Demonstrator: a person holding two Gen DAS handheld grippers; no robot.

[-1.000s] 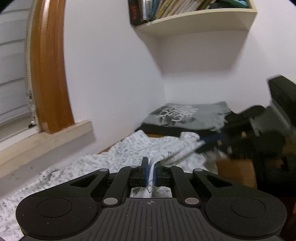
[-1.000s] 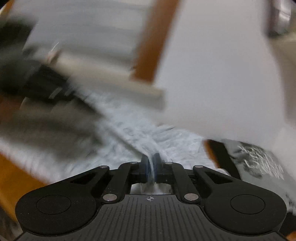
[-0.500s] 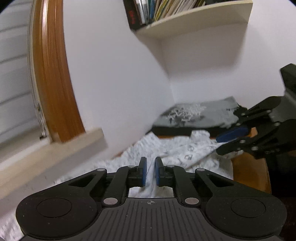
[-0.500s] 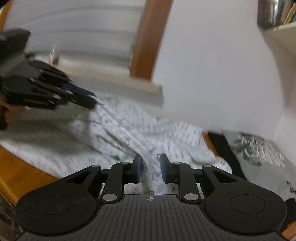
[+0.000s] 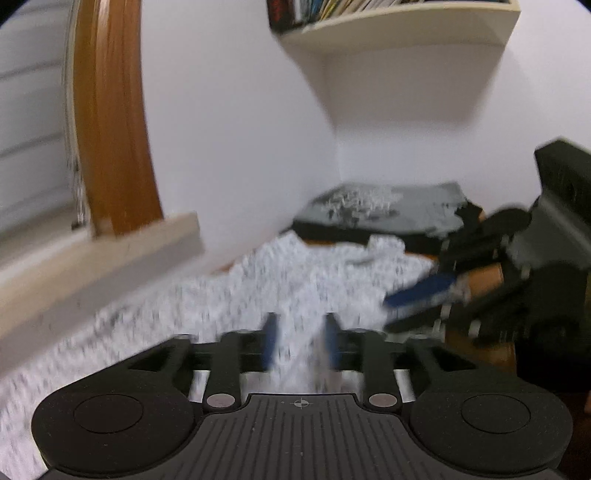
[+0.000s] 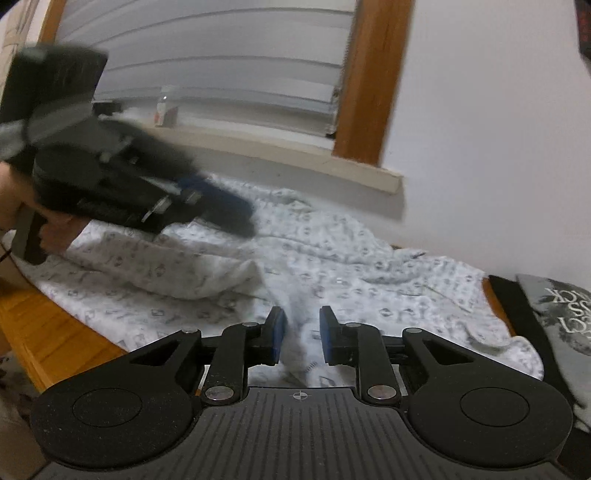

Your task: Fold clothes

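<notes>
While left tongs (image 5: 301, 349) open, white printed garment (image 6: 332, 258) between both, right tongs (image 6: 300, 334) narrowly apart, gripping nothing.

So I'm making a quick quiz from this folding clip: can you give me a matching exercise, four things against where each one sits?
Things:
1. white patterned garment
2. grey printed T-shirt
3. books
4. small bottle

Places:
A. on the wall shelf
B. on the window sill
C. folded on a black garment in the corner
D. spread out under both grippers

Pairs: 1-D, 2-C, 3-A, 4-B
</notes>
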